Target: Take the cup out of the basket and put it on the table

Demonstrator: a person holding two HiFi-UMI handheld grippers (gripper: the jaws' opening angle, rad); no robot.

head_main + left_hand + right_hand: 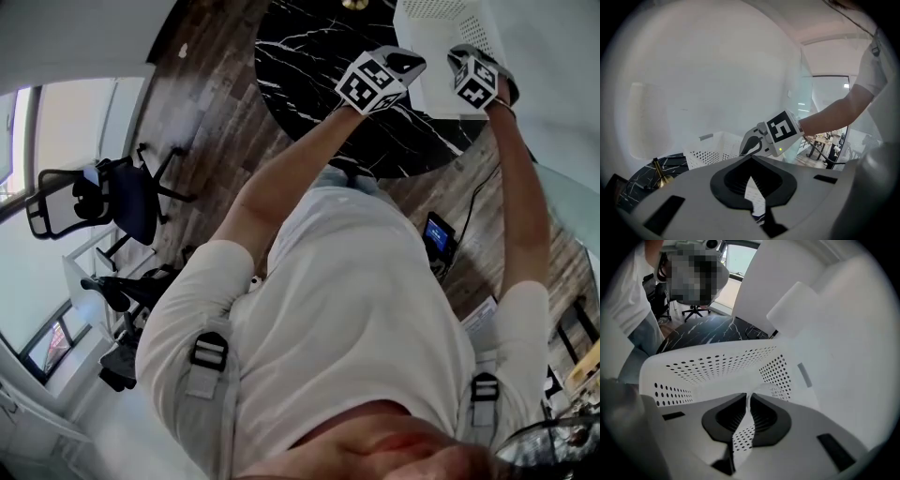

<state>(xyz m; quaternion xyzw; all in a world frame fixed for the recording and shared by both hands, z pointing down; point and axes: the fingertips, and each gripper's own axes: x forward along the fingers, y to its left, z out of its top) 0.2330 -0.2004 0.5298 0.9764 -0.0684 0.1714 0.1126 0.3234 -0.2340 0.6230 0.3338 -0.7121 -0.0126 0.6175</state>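
Observation:
The white perforated basket (433, 33) stands on a round black marble table (309, 56). My right gripper (749, 395) reaches down inside the basket (717, 363), its jaws pinched to a thin slit. A pale rounded cup (765, 388) sits right at its tips, apparently held by its wall, and most of it is hidden behind the jaws. In the head view the right gripper (478, 77) is over the basket's near edge. My left gripper (380, 80) hovers over the table beside the basket (712, 151). The left gripper (751, 158) is shut on nothing.
A brass stand (658, 171) is on the table (642, 177) left of the basket. A white wall lies close behind the basket. A black office chair (112, 199) and a small lit device (438, 234) are on the wooden floor behind me.

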